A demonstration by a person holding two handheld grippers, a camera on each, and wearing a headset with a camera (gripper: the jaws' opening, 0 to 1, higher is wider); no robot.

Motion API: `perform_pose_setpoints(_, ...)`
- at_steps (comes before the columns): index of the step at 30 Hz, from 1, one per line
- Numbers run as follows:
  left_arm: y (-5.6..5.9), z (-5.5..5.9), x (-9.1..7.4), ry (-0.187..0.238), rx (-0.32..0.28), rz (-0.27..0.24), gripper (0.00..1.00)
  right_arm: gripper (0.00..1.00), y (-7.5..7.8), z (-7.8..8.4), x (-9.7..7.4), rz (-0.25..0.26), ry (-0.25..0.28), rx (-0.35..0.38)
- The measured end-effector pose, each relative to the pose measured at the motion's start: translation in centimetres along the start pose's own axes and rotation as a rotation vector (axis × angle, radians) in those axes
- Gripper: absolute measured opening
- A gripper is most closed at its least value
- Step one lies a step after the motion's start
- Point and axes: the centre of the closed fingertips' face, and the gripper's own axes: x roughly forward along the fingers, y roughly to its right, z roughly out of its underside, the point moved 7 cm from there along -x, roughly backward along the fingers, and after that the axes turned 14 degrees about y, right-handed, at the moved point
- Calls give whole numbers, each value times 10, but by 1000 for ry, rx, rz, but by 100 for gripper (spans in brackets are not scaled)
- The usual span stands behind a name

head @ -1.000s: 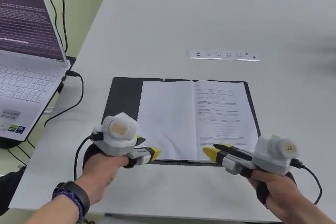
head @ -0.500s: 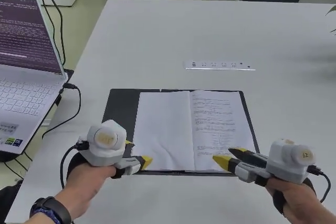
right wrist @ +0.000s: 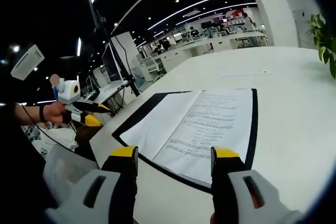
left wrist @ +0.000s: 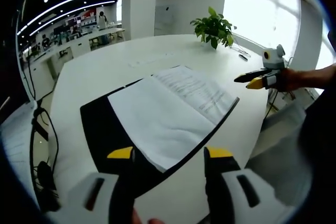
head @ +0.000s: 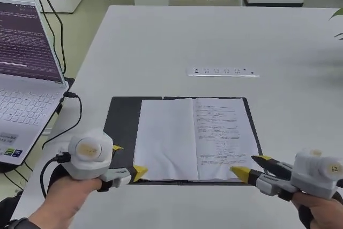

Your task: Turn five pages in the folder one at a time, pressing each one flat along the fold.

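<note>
A black folder (head: 121, 120) lies open on the white table, with a blank page (head: 165, 138) on its left half and a printed page (head: 222, 135) on its right. My left gripper (head: 127, 160) hovers open just off the folder's near left corner (left wrist: 157, 174). Off the near right corner, my right gripper (head: 251, 165) is open too, apart from the printed page (right wrist: 210, 124). In the left gripper view the folder (left wrist: 100, 129) lies ahead between the jaws, and the right gripper (left wrist: 252, 80) shows at the right. In the right gripper view the left gripper (right wrist: 89, 114) shows at the left.
An open laptop (head: 24, 79) with a plugged-in cable (head: 72, 113) sits at the table's left edge. A white power strip (head: 222, 72) lies beyond the folder. A potted plant (left wrist: 212, 27) stands at the far side. The table's near edge (head: 177, 218) is close below the grippers.
Both grippers have drawn back toward the near edge and apart, off the folder's bottom edge. The head camera has tilted, so the whole scene sits lower in view.
</note>
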Motion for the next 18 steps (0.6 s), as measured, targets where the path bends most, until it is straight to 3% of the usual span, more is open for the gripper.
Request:
perform_pose_setpoints(3, 0, -4, -4, 29, -29, 1, 57, 57, 3, -4, -3, 0, 2, -14)
perform_pose_setpoints(9, 1, -10, -12, 54, 17, -1, 60, 59, 4, -12, -8, -15, -52, -110)
perform_pose_setpoints(18, -6, -12, -25, 81, 4, -20, 66, 65, 6, -21, -20, 0, -36, -131)
